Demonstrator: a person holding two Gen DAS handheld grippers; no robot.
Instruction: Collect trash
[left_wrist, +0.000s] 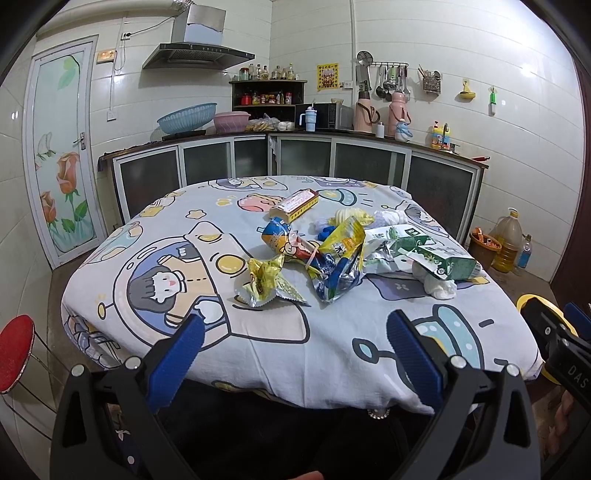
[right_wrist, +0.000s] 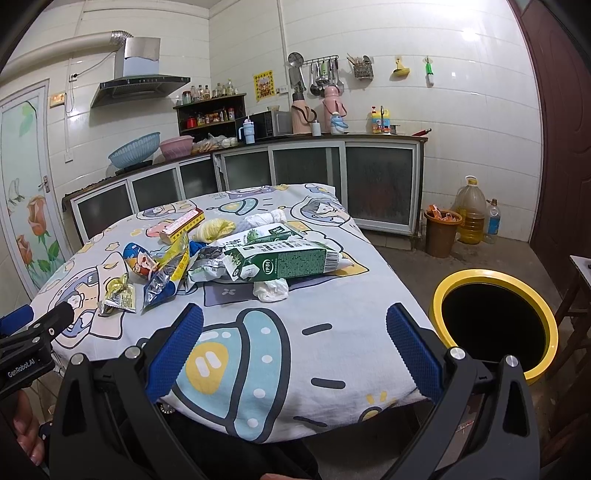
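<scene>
Table (left_wrist: 332, 339), round, w/ cartoon-print cloth; takes up centre of both views, kitchen counter (left_wrist: 221, 138) behind at far wall.

Bin (right_wrist: 439, 295), yellow rim, black inside, on floor just right of table; near right in right wrist view, only a sliver of rim in left wrist view.

Left gripper (left_wrist: 294, 330): blue pads spread wide, nothing between them, over near table edge. Right gripper (right_wrist: 294, 328): also wide, nothing held, over near edge, bin to its right.

Trash pile, mid to far-right part of table, well apart from both grippers:
- green/white carton (right_wrist: 284, 260), lying on its side, right end of pile, resting on other items.
- blue/yellow foil bag (left_wrist: 341, 258), crumpled, centre of pile.
- white foil wrapper (right_wrist: 207, 267), partly under carton.
- orange/yellow box (left_wrist: 295, 204), flat, far side of pile.
- blue/orange snack pack (left_wrist: 282, 240), left of foil bag.
- small yellow wrapper (left_wrist: 264, 282), nearest item, left end.
- white tissue wad (right_wrist: 271, 290), near side, touching carton.
- yellow crumpled wad (right_wrist: 214, 229) and white wad (right_wrist: 264, 218), far side.
</scene>
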